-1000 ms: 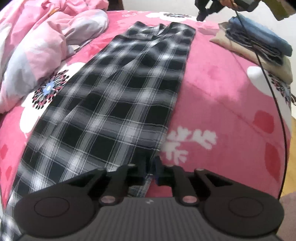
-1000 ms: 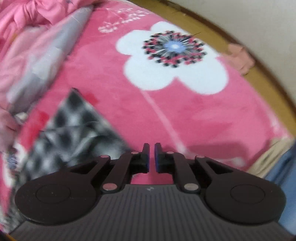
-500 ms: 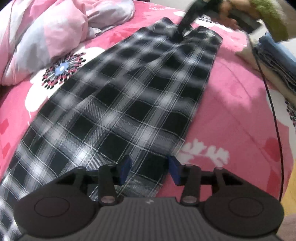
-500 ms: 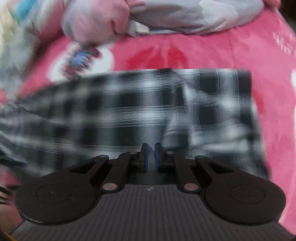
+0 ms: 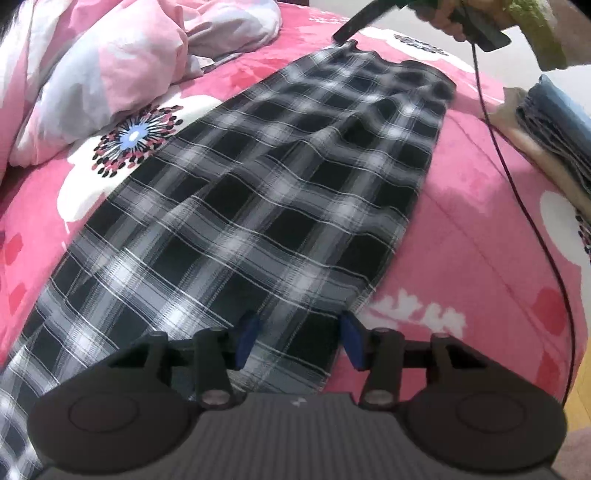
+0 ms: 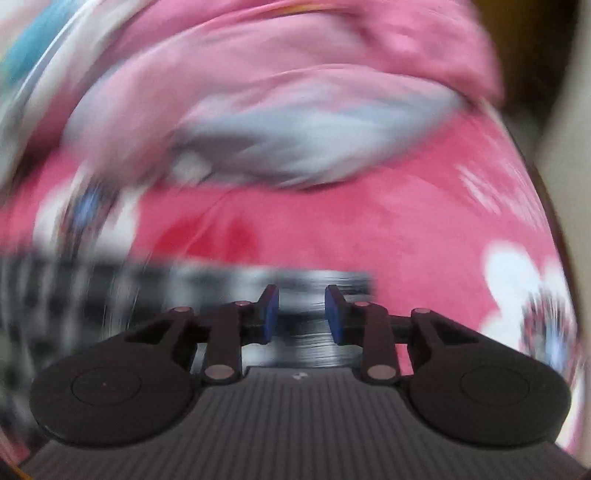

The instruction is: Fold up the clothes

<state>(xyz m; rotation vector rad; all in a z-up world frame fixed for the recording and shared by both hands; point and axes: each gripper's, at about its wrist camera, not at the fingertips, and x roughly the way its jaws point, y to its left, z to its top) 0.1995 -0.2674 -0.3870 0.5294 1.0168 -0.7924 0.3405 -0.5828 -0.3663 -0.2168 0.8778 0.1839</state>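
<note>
Black-and-white plaid trousers (image 5: 266, 206) lie flat and lengthwise on the pink flowered bedspread (image 5: 472, 229). My left gripper (image 5: 298, 338) is open just above the near hem end, with plaid cloth between its fingers and nothing gripped. My right gripper (image 6: 301, 314) is open over the far waist edge of the trousers (image 6: 207, 284); that view is blurred by motion. The right gripper also shows in the left wrist view (image 5: 345, 33), at the far corner of the waistband.
A crumpled pink and grey duvet (image 5: 122, 62) lies at the far left. A stack of folded clothes (image 5: 554, 125) sits at the right edge of the bed. A dark cable (image 5: 517, 206) hangs across the right side. Wooden floor (image 5: 580, 402) shows at lower right.
Both grippers have opened. The left one let go of the hem and rose a little. The right one swung from the bedspread onto the waistband, and the trousers now lie spread wider.
</note>
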